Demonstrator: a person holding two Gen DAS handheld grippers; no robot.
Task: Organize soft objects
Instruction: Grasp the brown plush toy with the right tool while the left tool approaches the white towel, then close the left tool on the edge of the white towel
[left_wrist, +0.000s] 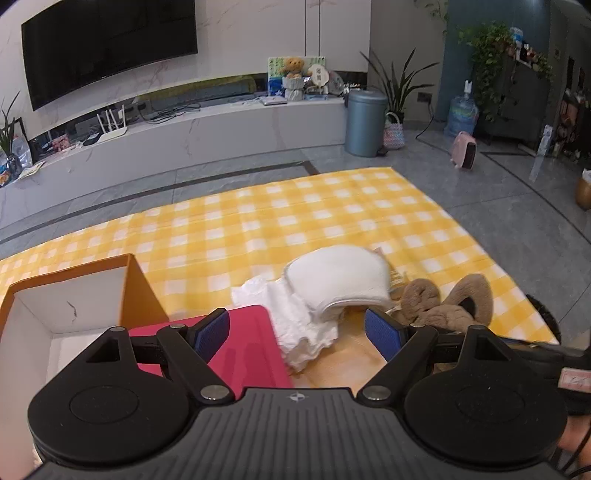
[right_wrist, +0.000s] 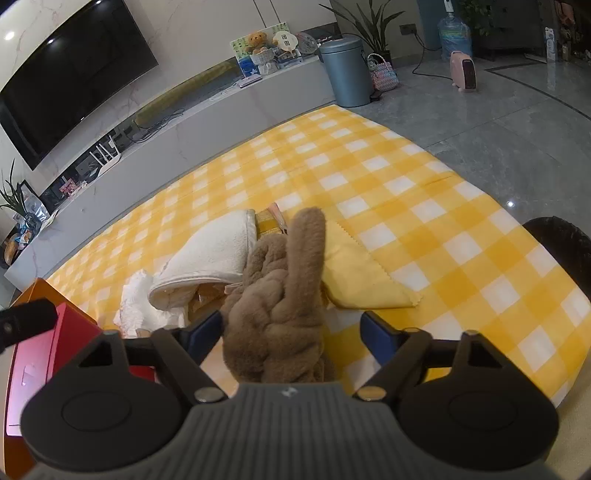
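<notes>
A brown plush piece (right_wrist: 280, 306) lies on the yellow checked mat (right_wrist: 406, 177), between the fingers of my right gripper (right_wrist: 293, 334). Its left pad touches the fur and the right pad stands apart, so the gripper is open. Left of the plush sits a folded white towel (right_wrist: 214, 254), with a crumpled white cloth (right_wrist: 135, 299) beside it and a plain yellow cloth (right_wrist: 362, 273) to the right. My left gripper (left_wrist: 297, 332) is open above the white cloth (left_wrist: 295, 325) and a red lid (left_wrist: 247, 350). The towel (left_wrist: 340, 284) and plush (left_wrist: 443, 302) lie just beyond it.
An orange box (left_wrist: 144, 291) with a white inside stands at the left, the red lid against it. Past the mat are a TV bench (left_wrist: 221, 129), a grey-blue bin (left_wrist: 365, 122) and a pink heater (left_wrist: 465, 149). A black round object (right_wrist: 561, 243) sits at the mat's right edge.
</notes>
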